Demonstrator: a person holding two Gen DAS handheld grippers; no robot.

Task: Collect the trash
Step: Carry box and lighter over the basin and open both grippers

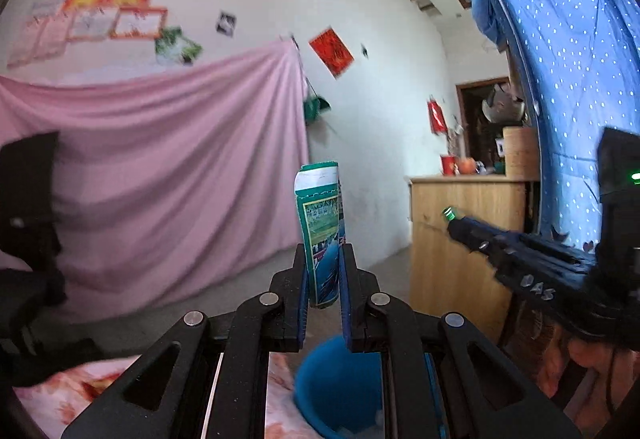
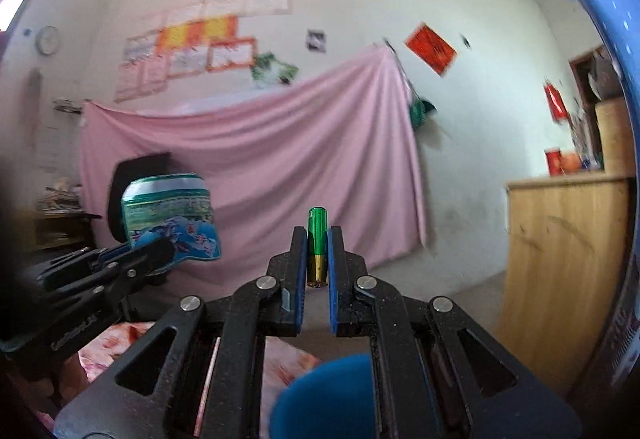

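Between left tool (image 1: 323,259) pads, glossy flattened wrapper (image 1: 320,235), right tool (image 2: 318,239) gripping cylindrical battery (image 2: 317,243)

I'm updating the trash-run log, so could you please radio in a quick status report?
Left gripper shut on green wrapper. Right gripper shut on green battery. Blue bin just below both. Nothing in the way.

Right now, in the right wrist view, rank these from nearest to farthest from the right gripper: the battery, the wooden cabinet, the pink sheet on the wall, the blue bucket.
1. Battery: clamped upright in the right gripper.
2. Blue bucket: just below the fingers.
3. Wooden cabinet: off to the right.
4. Pink sheet: hanging on the far wall.
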